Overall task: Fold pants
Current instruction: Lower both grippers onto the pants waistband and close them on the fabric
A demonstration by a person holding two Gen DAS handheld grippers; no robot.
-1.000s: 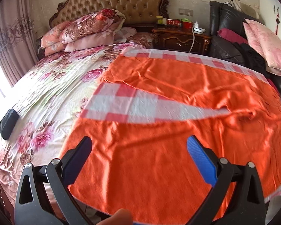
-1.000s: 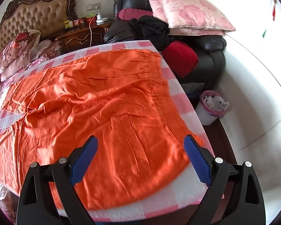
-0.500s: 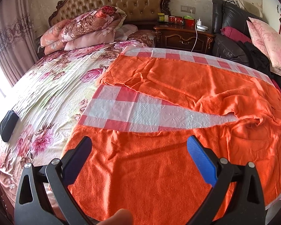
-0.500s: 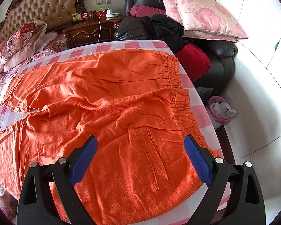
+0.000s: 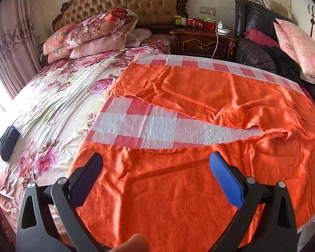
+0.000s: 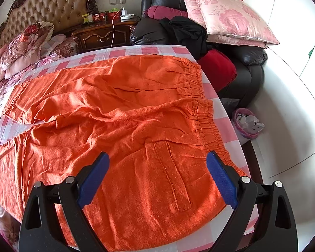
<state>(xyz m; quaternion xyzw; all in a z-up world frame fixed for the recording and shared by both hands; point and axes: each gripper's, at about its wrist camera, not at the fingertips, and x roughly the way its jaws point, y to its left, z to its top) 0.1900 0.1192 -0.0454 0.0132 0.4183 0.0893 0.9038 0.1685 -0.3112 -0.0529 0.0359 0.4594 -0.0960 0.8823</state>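
Orange pants (image 5: 210,96) lie spread flat on a pink-and-white checked cloth (image 5: 149,124) on the bed, legs apart in a V. In the left wrist view my left gripper (image 5: 156,163) hovers open above the near leg's lower part, nothing between its fingers. The right wrist view shows the pants (image 6: 119,113) with the elastic waistband (image 6: 199,105) at the right and a back pocket (image 6: 174,178). My right gripper (image 6: 157,163) hangs open over that pocket area, empty. A fingertip (image 5: 134,242) shows at the bottom edge of the left wrist view.
Floral bedding (image 5: 58,96) and stacked pillows (image 5: 94,35) lie to the left, with a dark object (image 5: 8,140) near the bed's edge. A wooden nightstand (image 5: 201,40) and black sofa (image 6: 247,67) with pink cushions stand behind. A pink waste bin (image 6: 246,124) sits on the floor right.
Both grippers have drawn back and risen a little, so more of the pants shows: the checked gap between the legs on the left, the waistband and pocket on the right. Both stay open.
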